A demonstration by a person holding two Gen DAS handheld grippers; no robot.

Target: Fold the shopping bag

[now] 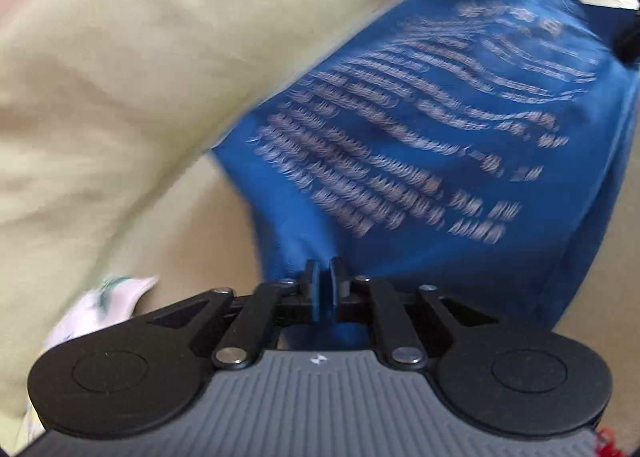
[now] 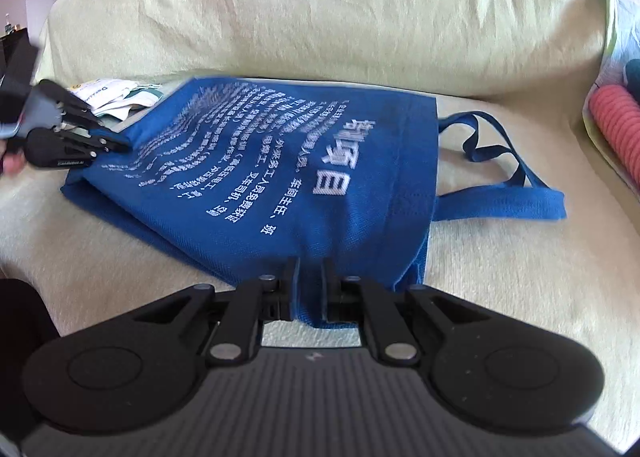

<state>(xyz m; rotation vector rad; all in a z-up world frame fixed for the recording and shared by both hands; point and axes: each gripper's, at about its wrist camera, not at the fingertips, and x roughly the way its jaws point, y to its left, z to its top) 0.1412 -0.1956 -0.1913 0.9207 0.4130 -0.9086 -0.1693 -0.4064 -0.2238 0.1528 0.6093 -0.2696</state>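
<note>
A blue fabric shopping bag [image 2: 280, 177] with white printed text lies on a pale green sofa seat, its two handles [image 2: 500, 177] trailing to the right. My right gripper [image 2: 311, 277] is shut on the bag's near edge. My left gripper [image 1: 325, 273] is shut on a corner of the same bag [image 1: 420, 145]; it also shows in the right wrist view [image 2: 120, 145] at the bag's far left corner. The left wrist view is motion-blurred.
The sofa back cushion [image 2: 360, 17] rises behind the bag. White paper or plastic packets [image 2: 116, 97] lie at the bag's far left. A red ribbed object [image 2: 616, 125] sits at the right edge. The sofa seat [image 2: 520, 297] extends around the bag.
</note>
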